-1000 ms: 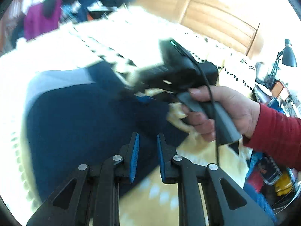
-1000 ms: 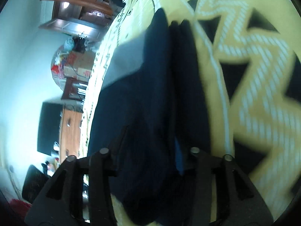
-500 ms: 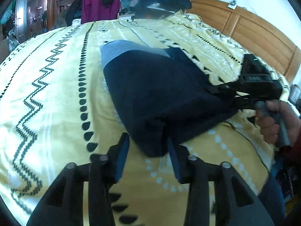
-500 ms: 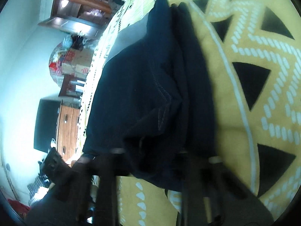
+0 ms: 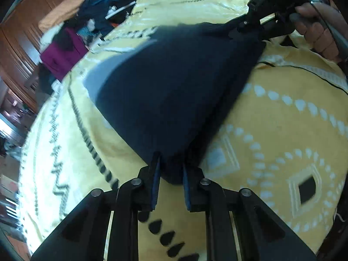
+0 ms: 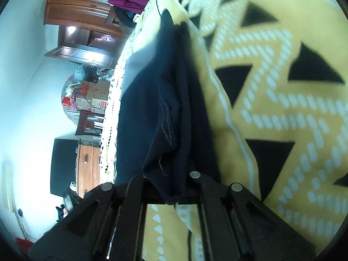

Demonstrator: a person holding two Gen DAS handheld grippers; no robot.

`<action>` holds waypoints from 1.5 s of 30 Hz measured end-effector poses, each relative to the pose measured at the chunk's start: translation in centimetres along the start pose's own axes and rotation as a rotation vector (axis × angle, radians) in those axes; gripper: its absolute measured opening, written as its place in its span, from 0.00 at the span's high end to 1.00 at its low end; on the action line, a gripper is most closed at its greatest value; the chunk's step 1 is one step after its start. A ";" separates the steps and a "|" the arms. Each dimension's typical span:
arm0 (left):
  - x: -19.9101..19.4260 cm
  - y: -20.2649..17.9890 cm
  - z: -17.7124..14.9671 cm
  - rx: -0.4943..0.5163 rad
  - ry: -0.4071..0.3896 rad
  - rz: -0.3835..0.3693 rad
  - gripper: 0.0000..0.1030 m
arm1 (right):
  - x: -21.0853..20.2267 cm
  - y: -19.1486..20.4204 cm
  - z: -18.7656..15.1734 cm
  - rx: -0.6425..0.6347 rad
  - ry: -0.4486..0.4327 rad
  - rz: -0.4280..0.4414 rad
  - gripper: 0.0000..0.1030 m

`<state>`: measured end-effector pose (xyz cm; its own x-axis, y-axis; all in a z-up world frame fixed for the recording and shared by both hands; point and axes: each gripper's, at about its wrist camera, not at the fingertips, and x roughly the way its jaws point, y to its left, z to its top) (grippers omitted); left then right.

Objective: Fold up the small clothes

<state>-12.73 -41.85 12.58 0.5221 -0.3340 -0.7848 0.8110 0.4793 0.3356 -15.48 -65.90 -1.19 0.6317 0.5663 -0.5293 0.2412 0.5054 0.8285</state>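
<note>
Navy garment [image 5: 174, 87] hung stretched over the yellow patterned bedspread [image 5: 282, 141] in the left wrist view, one corner pinched between the blue pads of the left gripper [image 5: 170, 174] and the far corner clamped by the right gripper [image 5: 245, 27], gripped by a hand [image 5: 319, 30] at the upper right. A grey band [image 5: 95, 82] showed at the cloth's far-left edge. Beyond the bed sat a heap of clothes [image 5: 87, 21], a magenta piece [image 5: 61, 54] among them, against wooden cabinets [image 5: 19, 32]. From the right wrist view, the navy garment [image 6: 152, 108] ran away from the right gripper [image 6: 169, 187], bunched folds squeezed between its closed-in fingers, a stitched hem [image 6: 165, 121] showing. To its right lay the bedspread [image 6: 282, 108] with black triangles; to the left stood a cluttered round table [image 6: 87, 95], a wooden dresser [image 6: 89, 169] and a dark screen [image 6: 63, 165].
</note>
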 end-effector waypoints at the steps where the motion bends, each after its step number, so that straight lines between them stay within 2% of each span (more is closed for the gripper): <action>1: -0.8 0.7 -0.2 -0.038 -0.004 -0.027 0.83 | 0.1 -0.1 0.0 -0.006 0.002 -0.002 0.98; 3: -3.4 2.1 -0.3 -0.131 -0.061 -0.079 0.83 | 0.5 -0.2 0.2 -0.025 0.008 -0.014 0.98; 5: -6.6 3.4 -0.1 -0.231 -0.165 -0.120 0.82 | 0.9 -0.3 0.1 -0.031 0.008 -0.013 0.99; 8: -7.4 4.9 1.0 -0.302 -0.255 -0.078 0.82 | 1.0 -1.0 -0.3 -0.028 -0.011 0.015 0.99; 11: -3.5 4.5 2.7 -0.280 -0.225 -0.093 0.82 | 0.7 -1.2 -0.6 -0.031 -0.031 0.024 1.00; 12: -1.4 3.1 2.7 -0.219 -0.173 -0.117 0.84 | 0.5 -1.4 -0.6 -0.027 -0.034 0.021 1.00; 14: 1.6 0.3 1.6 -0.078 -0.101 -0.064 0.84 | 0.3 -1.4 -0.8 -0.027 -0.035 0.020 0.99; 15: 2.1 -0.5 0.9 -0.053 -0.105 -0.048 0.84 | 0.1 -1.3 -0.9 -0.036 -0.036 0.013 0.99; 18: 0.8 0.6 0.6 -0.109 -0.104 -0.093 0.84 | -0.2 -0.3 -1.0 -0.074 -0.021 -0.033 0.96; 20: -0.1 0.9 -0.4 -0.139 -0.107 -0.097 0.81 | -1.0 1.9 -1.4 -0.189 -0.029 -0.167 0.81; 21: -0.6 0.7 -0.6 -0.150 -0.105 -0.094 0.79 | -1.9 4.1 -2.0 -0.284 -0.057 -0.271 0.73; 22: -1.6 0.9 -0.7 -0.166 -0.107 -0.092 0.72 | -2.8 5.6 -2.6 -0.341 -0.096 -0.333 0.56; 23: -2.6 1.4 -0.7 -0.192 -0.122 -0.100 0.72 | -3.9 7.2 -3.1 -0.393 -0.155 -0.380 0.47; 24: -3.7 2.0 -0.7 -0.234 -0.152 -0.109 0.72 | -5.3 9.4 -4.2 -0.462 -0.256 -0.430 0.45; 26: -6.2 3.3 -0.8 -0.326 -0.230 -0.087 0.72 | -5.9 12.1 -5.7 -0.537 -0.355 -0.445 0.43; 28: -6.5 5.1 -0.4 -0.431 -0.287 -0.065 0.72 | -3.6 13.6 -6.5 -0.528 -0.324 -0.296 0.47; 29: -5.9 5.9 -0.4 -0.481 -0.290 -0.062 0.72 | -1.5 13.5 -6.5 -0.491 -0.270 -0.201 0.56; 30: -5.2 6.5 -0.5 -0.527 -0.281 -0.066 0.72 | 1.0 13.1 -6.3 -0.452 -0.209 -0.155 0.62; 31: -4.0 7.3 -0.6 -0.581 -0.269 -0.081 0.72 | 3.1 12.7 -6.2 -0.425 -0.164 -0.142 0.73; 32: -2.8 7.9 -0.7 -0.624 -0.254 -0.098 0.72 | 5.4 11.9 -6.1 -0.389 -0.118 -0.122 0.77; 34: -1.3 7.9 -1.3 -0.677 -0.218 -0.129 0.72 | 7.4 10.6 -6.0 -0.348 -0.075 -0.093 0.77; 36: -0.4 7.0 -1.3 -0.669 -0.190 -0.147 0.72 | 7.9 9.6 -5.7 -0.352 -0.062 -0.072 0.83; 38: 0.3 5.8 -1.2 -0.617 -0.173 -0.150 0.72 | 7.4 8.2 -5.3 -0.338 -0.048 -0.067 1.00; 41: 0.6 4.5 -1.0 -0.547 -0.161 -0.139 0.68 | 5.3 6.8 -4.6 -0.302 -0.075 -0.092 1.00; 43: 0.8 4.2 -1.0 -0.523 -0.155 -0.133 0.67 | 3.2 5.1 -3.8 -0.271 -0.099 -0.079 1.00; 45: 1.1 3.8 -0.6 -0.501 -0.152 -0.131 0.67 | 1.1 4.2 -3.3 -0.252 -0.148 -0.117 1.00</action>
<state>-9.23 -39.89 12.69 0.4878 -0.5127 -0.7065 0.6658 0.7420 -0.0787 -16.19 -61.02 1.12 0.7155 0.4030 -0.5707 0.1401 0.7175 0.6824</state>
